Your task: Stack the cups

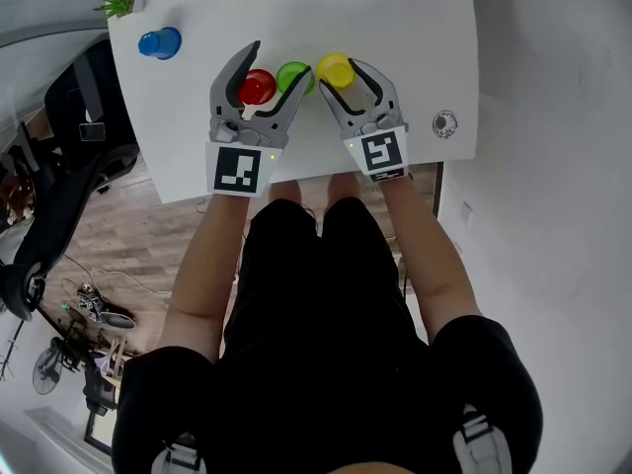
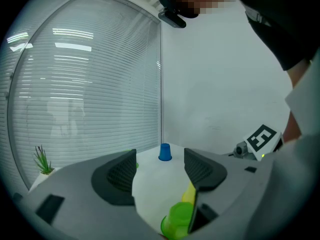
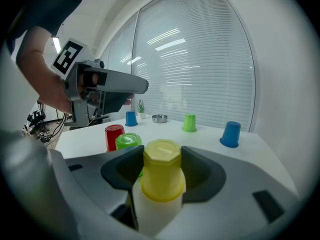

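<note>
White table (image 1: 415,28) has upside-down cups on it. Right gripper (image 1: 337,79) squeezes the yellow cup (image 1: 335,68), next to the green cup (image 1: 293,75) and red cup (image 1: 257,88). Left gripper (image 1: 280,61) hangs open (jaws far apart).

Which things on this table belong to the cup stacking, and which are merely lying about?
Job: yellow plastic cup, green plastic cup, red plastic cup, two blue plastic cups, far green plastic cup.
Lying about: small potted plant, round metal dish.
</note>
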The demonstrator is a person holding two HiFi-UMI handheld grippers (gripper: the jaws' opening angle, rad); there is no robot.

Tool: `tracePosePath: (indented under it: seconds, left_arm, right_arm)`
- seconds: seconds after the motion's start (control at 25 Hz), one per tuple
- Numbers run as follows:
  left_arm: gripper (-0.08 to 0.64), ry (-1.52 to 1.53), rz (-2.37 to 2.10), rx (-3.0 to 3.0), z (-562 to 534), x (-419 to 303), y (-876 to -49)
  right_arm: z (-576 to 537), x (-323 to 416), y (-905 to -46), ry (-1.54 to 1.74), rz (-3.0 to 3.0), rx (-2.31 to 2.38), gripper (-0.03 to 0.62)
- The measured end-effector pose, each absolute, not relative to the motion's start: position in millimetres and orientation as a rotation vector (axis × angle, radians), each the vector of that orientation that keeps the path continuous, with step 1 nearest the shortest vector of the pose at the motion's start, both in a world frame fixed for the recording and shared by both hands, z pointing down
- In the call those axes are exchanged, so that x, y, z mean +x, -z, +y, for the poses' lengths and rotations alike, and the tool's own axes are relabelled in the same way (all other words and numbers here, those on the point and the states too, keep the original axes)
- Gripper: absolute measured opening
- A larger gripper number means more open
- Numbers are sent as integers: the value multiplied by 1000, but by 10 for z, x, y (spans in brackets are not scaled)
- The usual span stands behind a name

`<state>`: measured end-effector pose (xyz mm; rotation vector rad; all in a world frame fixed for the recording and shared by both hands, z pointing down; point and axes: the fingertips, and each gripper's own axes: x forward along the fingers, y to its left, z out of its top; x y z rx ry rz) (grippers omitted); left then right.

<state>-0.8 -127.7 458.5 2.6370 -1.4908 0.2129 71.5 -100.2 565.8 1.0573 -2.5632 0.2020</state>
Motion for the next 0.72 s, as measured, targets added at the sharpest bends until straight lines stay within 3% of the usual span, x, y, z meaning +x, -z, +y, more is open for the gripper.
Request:
tracePosePath:
  seconds: [0.6,0.72]
  left_arm:
    - [299,-207,-1529,2611,-1204,-249,-4614]
    - [299,-200,-1540,2609,-1201,-291,-4574]
  right_arm:
    - [-927,643,-5820,-222,-2541,1052,247]
    - [-927,627,-5762,-241,-2561,1047,339]
